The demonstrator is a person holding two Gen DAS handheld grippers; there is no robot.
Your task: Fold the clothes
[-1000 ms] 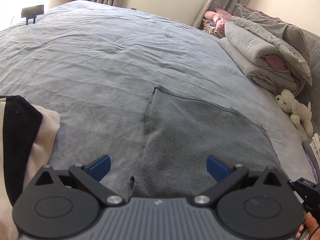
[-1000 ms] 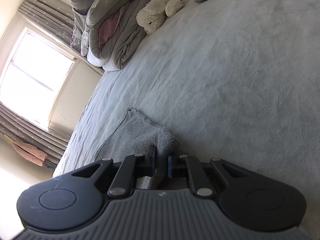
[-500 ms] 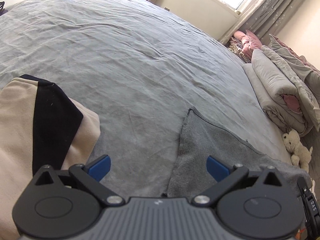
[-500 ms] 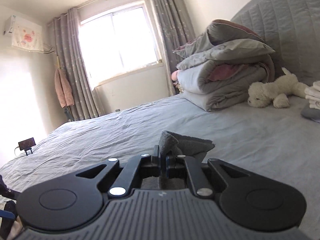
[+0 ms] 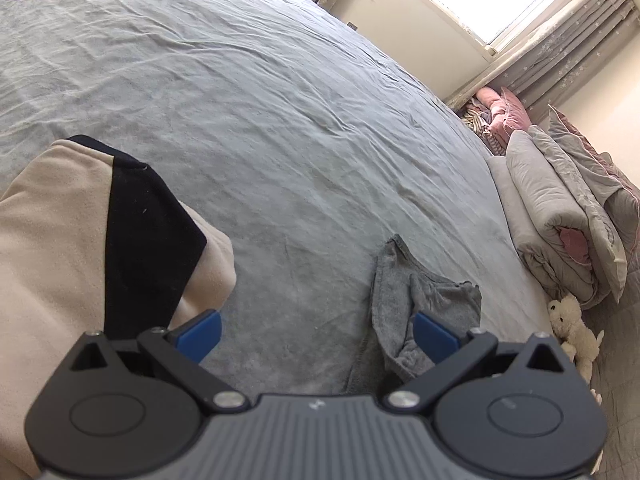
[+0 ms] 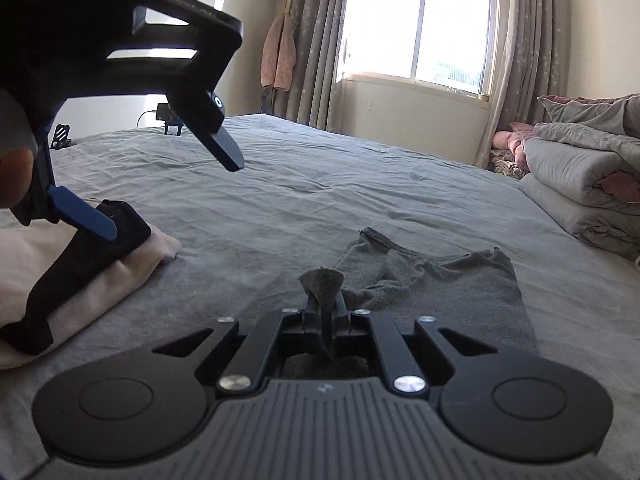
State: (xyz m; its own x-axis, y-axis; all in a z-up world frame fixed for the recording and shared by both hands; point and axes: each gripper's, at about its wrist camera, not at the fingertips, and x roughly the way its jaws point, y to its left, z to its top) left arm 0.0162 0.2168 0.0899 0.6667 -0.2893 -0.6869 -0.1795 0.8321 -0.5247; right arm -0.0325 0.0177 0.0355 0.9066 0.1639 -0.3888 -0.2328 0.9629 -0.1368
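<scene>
My right tongs (image 6: 323, 312) are clamped on a corner of the small grey terry cloth (image 6: 440, 280), which lies partly doubled over on the wide grey bed sheet (image 6: 320, 184); my left tongs (image 5: 316, 332) stand wide apart over bare sheet, holding nothing; only the right view shows the pinched corner and the left tongs from outside, above the folded cream garment with a black panel (image 6: 80, 256); only the left view shows the white plush toy (image 5: 572, 320) beside the stacked grey quilts (image 5: 560, 216).
</scene>
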